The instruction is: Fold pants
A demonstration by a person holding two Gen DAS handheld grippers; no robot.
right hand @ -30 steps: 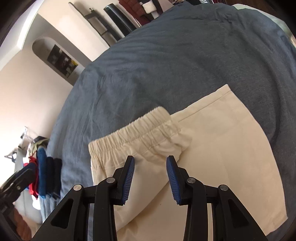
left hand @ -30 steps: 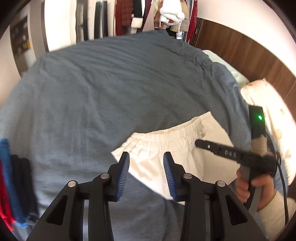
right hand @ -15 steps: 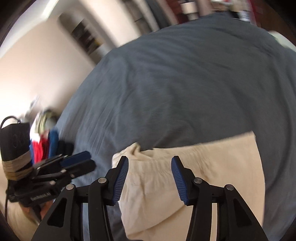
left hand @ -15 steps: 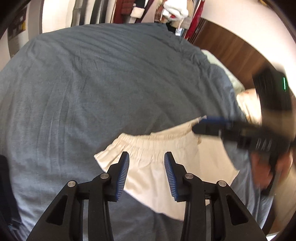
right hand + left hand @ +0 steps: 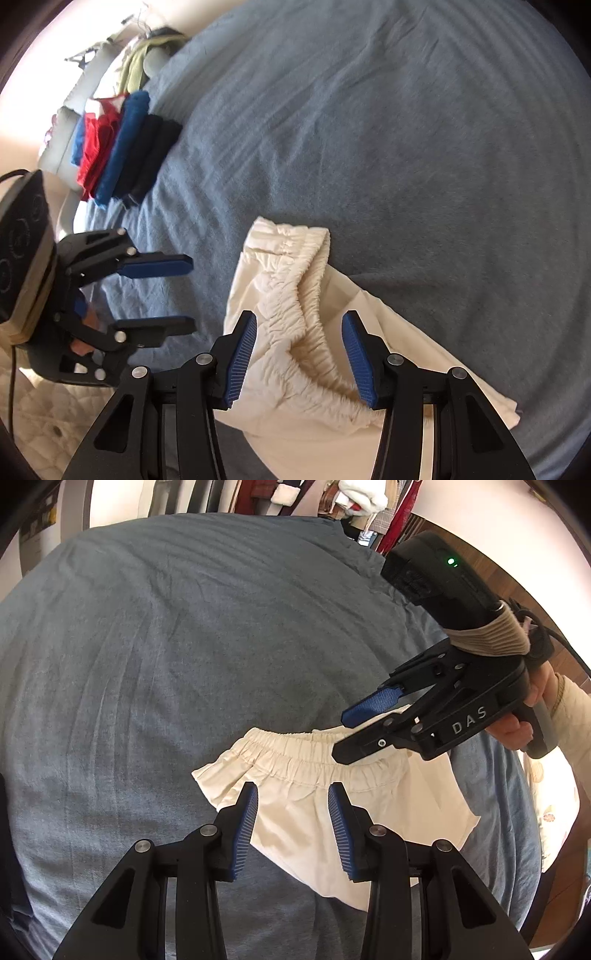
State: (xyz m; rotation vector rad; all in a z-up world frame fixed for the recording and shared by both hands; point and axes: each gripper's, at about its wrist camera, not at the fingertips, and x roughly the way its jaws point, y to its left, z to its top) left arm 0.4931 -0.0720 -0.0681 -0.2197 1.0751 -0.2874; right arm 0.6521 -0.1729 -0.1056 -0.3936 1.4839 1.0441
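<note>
Cream pants with an elastic waistband lie partly folded on the grey-blue bed cover. My left gripper hovers open over the waistband's left corner, nothing between its pads. In the same view my right gripper, held by a hand, hangs open just above the waistband's right part. In the right wrist view the right gripper stands open over the bunched waistband of the pants, its pads not pressing on the cloth. The left gripper is open to the left, over bare cover.
A row of folded red, blue and dark clothes lies at the bed's far edge. Hanging garments line the wall beyond the bed. A floral pillow and a white quilted surface lie beside the cover.
The right gripper swung across and rolled, so it now hangs over the waistband with wider jaws. The left gripper sank a little toward the pants.
</note>
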